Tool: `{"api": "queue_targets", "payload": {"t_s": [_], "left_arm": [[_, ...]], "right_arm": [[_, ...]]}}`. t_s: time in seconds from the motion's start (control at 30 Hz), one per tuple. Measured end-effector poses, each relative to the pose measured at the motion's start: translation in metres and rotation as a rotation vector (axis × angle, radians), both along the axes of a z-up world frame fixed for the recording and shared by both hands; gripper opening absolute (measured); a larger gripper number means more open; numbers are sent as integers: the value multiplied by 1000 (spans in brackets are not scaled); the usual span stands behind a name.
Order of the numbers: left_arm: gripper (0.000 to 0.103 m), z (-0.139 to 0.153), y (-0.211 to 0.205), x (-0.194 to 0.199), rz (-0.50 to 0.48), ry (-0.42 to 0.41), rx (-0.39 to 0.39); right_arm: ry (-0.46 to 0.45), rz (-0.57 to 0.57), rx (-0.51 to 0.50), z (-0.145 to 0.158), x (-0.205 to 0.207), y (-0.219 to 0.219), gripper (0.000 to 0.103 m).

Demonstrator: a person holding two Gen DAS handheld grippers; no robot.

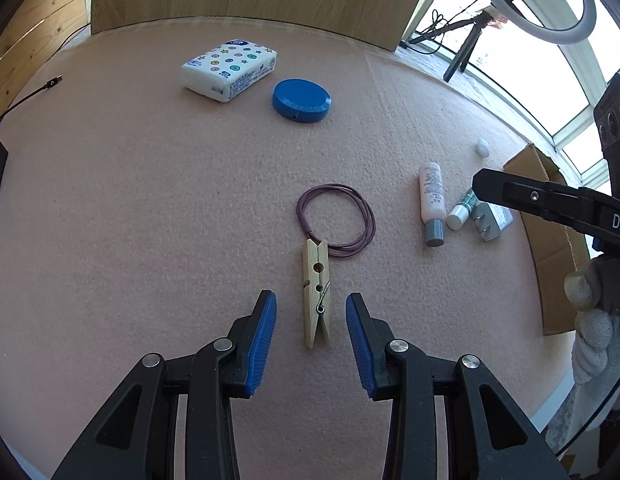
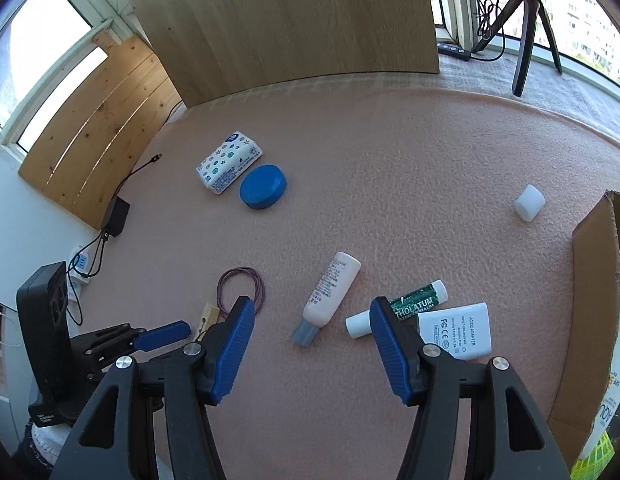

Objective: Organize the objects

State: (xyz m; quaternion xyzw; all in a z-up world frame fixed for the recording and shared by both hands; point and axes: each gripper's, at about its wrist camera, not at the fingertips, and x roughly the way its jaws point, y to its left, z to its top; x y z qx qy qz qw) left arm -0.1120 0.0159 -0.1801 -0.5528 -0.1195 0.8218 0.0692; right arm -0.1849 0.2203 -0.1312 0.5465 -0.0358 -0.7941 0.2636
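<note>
My left gripper is open, its blue pads either side of a wooden clothespin lying on the pink felt table. A coil of purple cord touches the pin's far end. My right gripper is open and empty above the felt. Ahead of it lie a white bottle with a grey cap, a green lip-balm tube and a white AC adapter. A tissue pack and a blue round case lie farther back.
A cardboard box stands at the right table edge with items inside. A small white cube sits near it. A wooden board stands along the back. A tripod and ring light stand by the window. A black cable lies at left.
</note>
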Motion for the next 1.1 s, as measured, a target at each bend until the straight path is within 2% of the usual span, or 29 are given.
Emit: {"api": "queue_targets", "payload": {"t_s": [0.2, 0.43, 0.57, 0.67, 0.83, 0.93, 1.0, 1.1], "left_arm": [[39, -2, 0, 0, 0, -6, -2], [39, -2, 1, -2, -4, -4, -8], [38, -2, 1, -1, -3, -2, -12], [27, -1, -1, 1, -6, 0, -24], [16, -2, -8, 6, 12, 2, -9], [15, -1, -10, 8, 18, 1, -2], [14, 0, -10, 9, 18, 1, 0], [14, 1, -11, 10, 18, 2, 4]], "right_arm": [[-47, 15, 36, -18, -17, -17, 56], [-61, 37, 84, -31, -27, -27, 55], [-69, 51, 95, -36, -28, -31, 47], [-75, 50, 102, -38, -28, -32, 45], [-81, 50, 102, -40, -29, -30, 39], [-80, 48, 99, -41, -28, -31, 31], [-82, 43, 93, -42, -28, -30, 20], [-90, 28, 69, -43, -27, -28, 18]]}}
